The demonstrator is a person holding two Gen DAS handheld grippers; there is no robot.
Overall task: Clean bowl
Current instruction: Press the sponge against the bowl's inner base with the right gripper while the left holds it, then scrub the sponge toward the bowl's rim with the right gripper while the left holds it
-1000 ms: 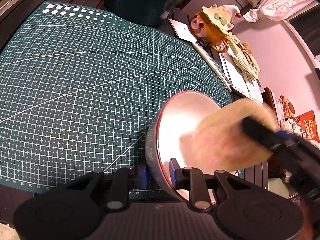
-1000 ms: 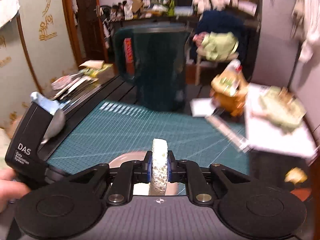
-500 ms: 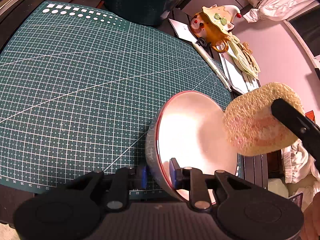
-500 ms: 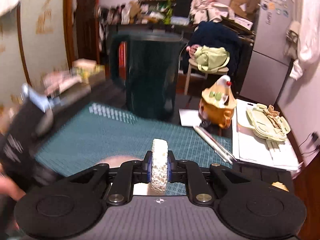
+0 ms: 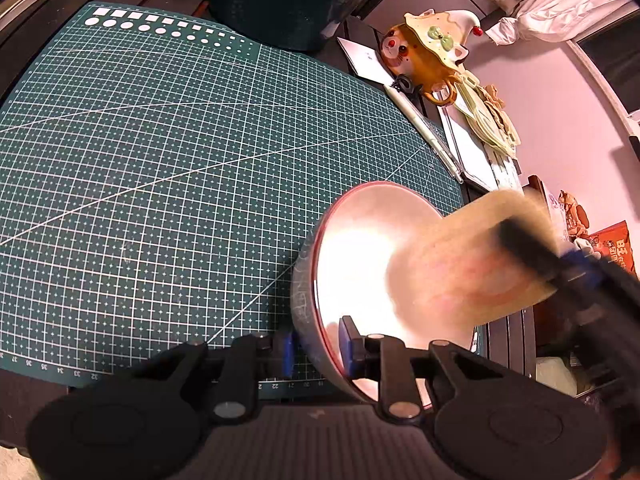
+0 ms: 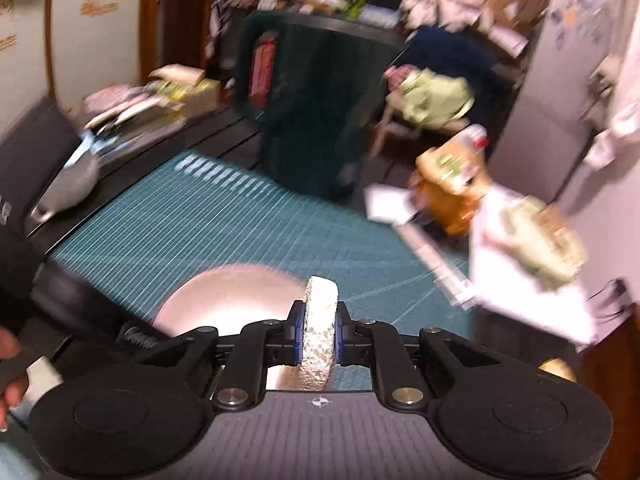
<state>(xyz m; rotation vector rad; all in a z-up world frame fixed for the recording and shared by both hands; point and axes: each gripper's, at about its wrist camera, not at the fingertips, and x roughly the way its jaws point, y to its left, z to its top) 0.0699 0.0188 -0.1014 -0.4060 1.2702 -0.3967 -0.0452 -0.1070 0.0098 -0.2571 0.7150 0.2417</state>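
Observation:
A bowl (image 5: 360, 264) with a pale inside and a red rim is tipped on its side above the green cutting mat (image 5: 160, 168). My left gripper (image 5: 316, 354) is shut on the bowl's rim, one pad inside and one outside. A round yellowish sponge (image 5: 460, 272), blurred by motion, lies against the bowl's right inner wall, pinched by the right gripper's black fingers (image 5: 532, 252). In the right wrist view my right gripper (image 6: 319, 332) is shut on the sponge (image 6: 320, 320), seen edge-on, with the bowl (image 6: 232, 296) just below and left of it.
A dark green kettle-like jug (image 6: 312, 108) stands at the mat's far edge. To the right lie a bear-shaped ceramic mug (image 5: 428, 52), a pen (image 5: 428, 128), and papers (image 5: 472, 152). A hand (image 6: 8, 368) holds the left gripper's body at the left border.
The sponge swung out past the bowl's right rim half a second ago and has now come back onto the bowl's inner wall. The left gripper and bowl stayed still.

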